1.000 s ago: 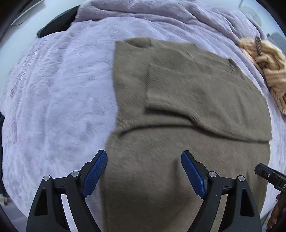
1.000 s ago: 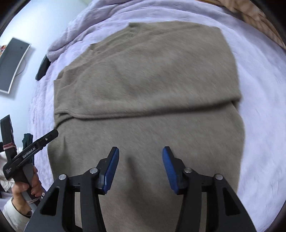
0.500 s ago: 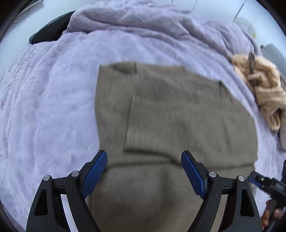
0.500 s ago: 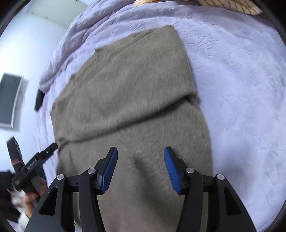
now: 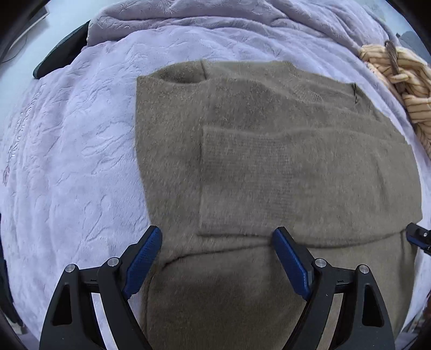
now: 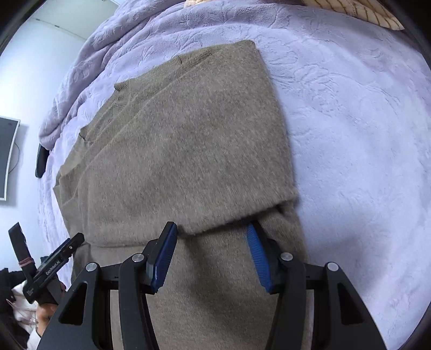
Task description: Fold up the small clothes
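Note:
A taupe knitted sweater [image 5: 269,167] lies flat on a lilac blanket [image 5: 75,150], its sleeves folded across the body. It also shows in the right wrist view [image 6: 188,150]. My left gripper [image 5: 216,242] is open and empty, its blue pads just above the sweater near the folded sleeve's lower edge. My right gripper [image 6: 212,237] is open and empty, low over the sweater at the folded sleeve's edge near the right side. The left gripper's body [image 6: 51,269] shows at the lower left of the right wrist view.
A striped yellow garment [image 5: 404,80] lies bunched at the blanket's far right, also in the right wrist view [image 6: 350,10]. A dark object [image 5: 62,53] sits at the bed's far left edge. A monitor [image 6: 6,156] hangs on the wall.
Both grippers pulled back from the sweater, then came down close over it again. Both stayed open. The sweater has not moved.

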### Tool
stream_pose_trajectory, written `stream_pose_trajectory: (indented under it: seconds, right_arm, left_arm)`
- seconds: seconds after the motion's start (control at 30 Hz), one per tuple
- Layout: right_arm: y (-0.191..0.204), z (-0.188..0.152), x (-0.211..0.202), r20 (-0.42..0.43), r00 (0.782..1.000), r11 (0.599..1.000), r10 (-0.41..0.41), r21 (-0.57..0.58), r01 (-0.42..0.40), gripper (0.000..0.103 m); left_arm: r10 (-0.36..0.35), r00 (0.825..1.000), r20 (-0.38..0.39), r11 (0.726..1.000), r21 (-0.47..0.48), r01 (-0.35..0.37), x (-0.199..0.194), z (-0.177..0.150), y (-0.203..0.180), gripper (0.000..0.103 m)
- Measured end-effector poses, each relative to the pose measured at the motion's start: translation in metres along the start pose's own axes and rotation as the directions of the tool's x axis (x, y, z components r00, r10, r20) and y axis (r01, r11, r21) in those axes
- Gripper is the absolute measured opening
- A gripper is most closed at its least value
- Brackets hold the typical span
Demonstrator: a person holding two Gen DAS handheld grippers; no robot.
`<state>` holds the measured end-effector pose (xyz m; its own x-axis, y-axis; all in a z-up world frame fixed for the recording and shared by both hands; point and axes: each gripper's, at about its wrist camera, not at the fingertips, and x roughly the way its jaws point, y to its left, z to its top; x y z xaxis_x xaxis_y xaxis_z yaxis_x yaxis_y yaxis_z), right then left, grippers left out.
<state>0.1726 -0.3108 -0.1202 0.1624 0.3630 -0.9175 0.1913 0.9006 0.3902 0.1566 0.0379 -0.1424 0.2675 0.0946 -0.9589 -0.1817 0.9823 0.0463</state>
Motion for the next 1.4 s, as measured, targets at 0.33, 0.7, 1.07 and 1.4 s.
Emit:
stream_pose_trajectory:
  seconds: [0.33, 0.7, 1.07, 1.4]
  right_arm:
    - [-0.010, -0.025, -0.022, -0.047, 0.999, 1.000, -0.010, 0.008, 0.010, 0.061]
    - [-0.023, -0.063, -0.034, -0.102, 0.994, 0.999, -0.038, 0.015, 0.040, 0.061]
    - [-0.029, -0.087, -0.050, -0.155, 0.987, 0.999, -0.035, -0.016, 0.033, 0.073]
    - [-0.022, -0.092, -0.059, -0.195, 0.981, 0.993, -0.013, -0.116, -0.010, 0.073]
  left_arm:
    - [-0.011, 0.999, -0.044, 0.996, -0.093, 0.007, -0.022, -0.043, 0.016, 0.086]
    - [0.000, 1.000, -0.022, 0.981, -0.195, -0.004, -0.042, -0.029, 0.032, 0.086]
    - [-0.026, 0.995, -0.095, 0.996, -0.091, 0.017, -0.082, -0.113, -0.029, 0.086]
    - [-0.027, 0.995, -0.094, 0.988, -0.153, 0.012, -0.100, -0.135, -0.044, 0.086]
